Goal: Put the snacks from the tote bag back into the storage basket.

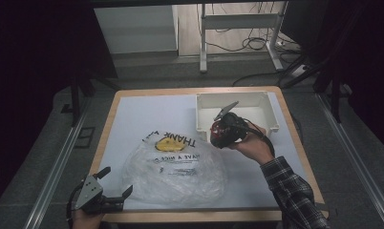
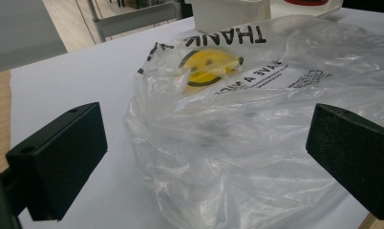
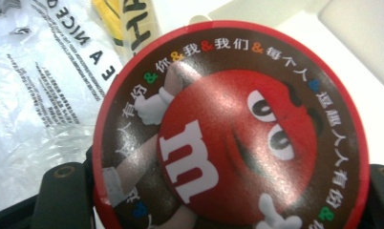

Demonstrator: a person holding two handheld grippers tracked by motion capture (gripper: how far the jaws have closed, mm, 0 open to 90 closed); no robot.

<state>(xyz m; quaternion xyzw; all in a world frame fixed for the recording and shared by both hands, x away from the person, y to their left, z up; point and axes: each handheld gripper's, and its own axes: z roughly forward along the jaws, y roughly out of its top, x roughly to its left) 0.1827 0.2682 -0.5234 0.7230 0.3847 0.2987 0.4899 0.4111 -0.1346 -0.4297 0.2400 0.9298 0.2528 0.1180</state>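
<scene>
A clear plastic bag [image 1: 176,169] printed with a yellow smiley and black "THANK" lettering lies crumpled on the white table mat; it appears close up in the left gripper view [image 2: 257,119]. My left gripper [image 1: 114,183] hangs open at the table's front left corner, its jaws on either side of the bag's near end without touching it. My right gripper [image 1: 219,133] is shut on a round red-rimmed candy tin [image 1: 218,132] with a red cartoon face on its lid [image 3: 228,133], held at the front edge of a white bin [image 1: 261,98].
The white bin stands at the back right of the mat [image 1: 147,114]. The wooden table edge [image 1: 199,215] runs along the front. Metal table legs and cables [image 1: 257,43] lie on the floor beyond.
</scene>
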